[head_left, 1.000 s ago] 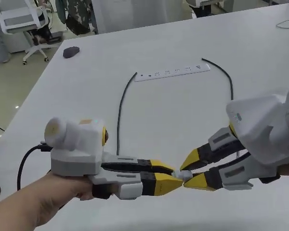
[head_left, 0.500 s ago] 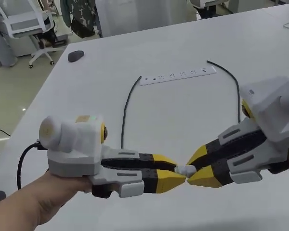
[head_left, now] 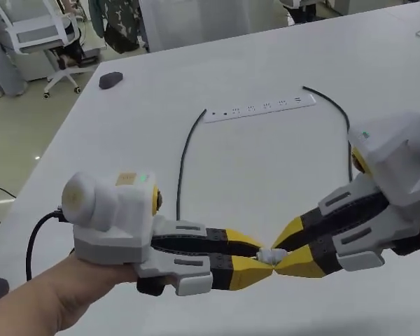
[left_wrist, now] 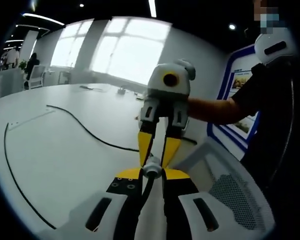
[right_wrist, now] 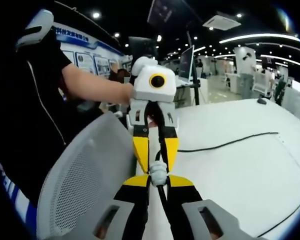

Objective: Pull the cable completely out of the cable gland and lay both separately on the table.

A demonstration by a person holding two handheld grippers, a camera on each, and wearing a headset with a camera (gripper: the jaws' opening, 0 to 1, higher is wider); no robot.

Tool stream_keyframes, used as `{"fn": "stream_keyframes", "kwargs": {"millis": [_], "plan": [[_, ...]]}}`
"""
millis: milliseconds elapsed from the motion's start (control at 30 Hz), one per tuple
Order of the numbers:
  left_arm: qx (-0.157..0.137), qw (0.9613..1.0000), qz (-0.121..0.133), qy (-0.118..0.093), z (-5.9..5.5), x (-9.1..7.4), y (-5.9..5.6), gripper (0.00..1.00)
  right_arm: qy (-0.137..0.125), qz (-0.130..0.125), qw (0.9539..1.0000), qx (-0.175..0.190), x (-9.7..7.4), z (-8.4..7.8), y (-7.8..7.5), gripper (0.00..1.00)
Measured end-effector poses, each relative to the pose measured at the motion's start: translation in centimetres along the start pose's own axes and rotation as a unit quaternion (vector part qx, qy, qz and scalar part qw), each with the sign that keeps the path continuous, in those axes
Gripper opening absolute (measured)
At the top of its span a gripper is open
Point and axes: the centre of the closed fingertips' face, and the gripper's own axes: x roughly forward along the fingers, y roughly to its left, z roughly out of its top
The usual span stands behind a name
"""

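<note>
**Gland pinched by both tools, cable not out**

One cable gland (head_left: 269,256) is held above the worktop's (head_left: 266,161) near edge. The left tool (head_left: 260,260) and right tool (head_left: 280,255) are both narrow, nipping it tip to tip. One black cable (head_left: 182,164) runs through it and trails toward one power strip (head_left: 259,108).

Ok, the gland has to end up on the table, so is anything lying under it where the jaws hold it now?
Nothing visible does. The cable gland, held between the left gripper and right gripper, hangs over bare table; the power strip and mouse lie farther back.
</note>
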Motion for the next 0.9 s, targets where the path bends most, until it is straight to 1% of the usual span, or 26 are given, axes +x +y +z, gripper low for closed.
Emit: {"fn": "stream_keyframes", "kwargs": {"millis": [33, 67, 100, 133, 167, 200, 233, 267, 333, 367, 400, 467, 533, 567, 600, 633, 667, 700, 733, 767, 800, 833, 867, 900], "plan": [[-0.014, 0.9999, 0.001, -0.002, 0.1, -0.1, 0.1, 0.15, 0.002, -0.004, 0.9997, -0.023, 0.0, 0.0, -0.1, 0.07], [-0.042, 0.9991, 0.002, -0.008, 0.2, -0.2, 0.2, 0.15, 0.002, -0.012, 0.9985, -0.054, -0.1, 0.2, -0.2, 0.07], [-0.053, 0.9985, 0.005, -0.013, 0.3, -0.2, 0.4, 0.15, 0.003, -0.021, 0.9969, -0.076, -0.1, 0.4, -0.3, 0.07], [-0.095, 0.9954, 0.007, -0.016, 0.3, -0.3, 0.5, 0.15, 0.008, -0.029, 0.9933, -0.112, -0.1, 0.4, -0.4, 0.07], [-0.104, 0.9944, 0.004, -0.018, 0.4, -0.3, 0.6, 0.15, 0.01, -0.032, 0.9909, -0.13, -0.2, 0.5, -0.4, 0.07], [-0.118, 0.9927, 0.006, -0.025, 0.5, -0.3, 0.8, 0.15, 0.011, -0.042, 0.9868, -0.156, -0.2, 0.6, -0.5, 0.07], [-0.127, 0.9916, 0.004, -0.025, 0.5, -0.4, 0.8, 0.15, 0.012, -0.047, 0.9826, -0.179, -0.2, 0.7, -0.5, 0.07], [-0.146, 0.989, -0.002, -0.023, 0.3, -0.3, 0.6, 0.15, 0.016, -0.049, 0.9789, -0.198, -0.1, 0.6, -0.3, 0.07], [-0.138, 0.9903, -0.002, -0.021, 0.2, -0.3, 0.6, 0.15, 0.021, -0.05, 0.978, -0.201, 0.0, 0.4, -0.1, 0.07], [-0.146, 0.9891, -0.004, -0.019, 0.1, -0.2, 0.4, 0.15, 0.022, -0.05, 0.9767, -0.208, 0.0, 0.3, 0.0, 0.07], [-0.145, 0.9892, -0.004, -0.019, 0.1, -0.2, 0.4, 0.15, 0.026, -0.053, 0.9746, -0.216, 0.0, 0.3, 0.0, 0.07], [-0.153, 0.9881, -0.007, -0.018, 0.0, -0.1, 0.2, 0.15, 0.027, -0.053, 0.9744, -0.217, 0.0, 0.2, -0.1, 0.07], [-0.135, 0.9905, -0.001, -0.024, 0.1, 0.0, 0.2, 0.15, 0.035, -0.058, 0.9733, -0.219, -0.1, 0.1, -0.3, 0.08], [-0.125, 0.992, -0.002, -0.02, 0.0, 0.1, 0.1, 0.15, 0.04, -0.055, 0.9757, -0.209, -0.2, 0.0, -0.3, 0.08], [-0.082, 0.9964, 0.001, -0.02, 0.0, 0.1, 0.1, 0.15, 0.042, -0.051, 0.9856, -0.156, -0.3, -0.2, -0.1, 0.08], [-0.043, 0.9988, 0.005, -0.024, 0.2, 0.1, 0.0, 0.15, 0.031, -0.042, 0.9913, -0.121, -0.5, 0.1, 0.1, 0.1], [-0.028, 0.9994, 0.009, -0.018, -0.1, 0.0, 0.1, 0.15, 0.021, -0.032, 0.9956, -0.086, -0.6, 0.3, 0.3, 0.12], [-0.019, 0.9995, 0.011, -0.024, 0.1, -0.2, 0.2, 0.15, 0.007, -0.019, 0.999, -0.04, -1.0, 0.4, 0.5, 0.15], [-0.013, 0.9995, 0.013, -0.027, 0.2, -0.4, 0.2, 0.15, -0.006, -0.016, 0.9996, -0.022, -1.1, 0.6, 0.3, 0.18], [-0.005, 0.9994, 0.014, -0.03, 0.4, -0.5, 0.2, 0.15, -0.015, -0.017, 0.9997, -0.01, -1.4, 0.8, 0.0, 0.18], [0.007, 0.9987, 0.008, -0.05, 1.1, -0.6, -0.1, 0.15, -0.031, -0.017, 0.9993, 0.011, -1.6, 0.9, -0.3, 0.17], [0.013, 0.9981, 0.004, -0.059, 1.5, -0.8, -0.3, 0.15, -0.037, -0.014, 0.9987, 0.033, -1.7, 0.9, -0.4, 0.16], [0.01, 0.9978, 0.004, -0.066, 1.9, -0.9, -0.4, 0.15, -0.051, -0.004, 0.997, 0.058, -1.9, 1.1, -0.4, 0.15], [0.017, 0.9976, 0.008, -0.066, 2.0, -1.0, -0.4, 0.15, -0.065, -0.002, 0.9955, 0.069, -1.9, 1.4, -0.4, 0.14]]}}
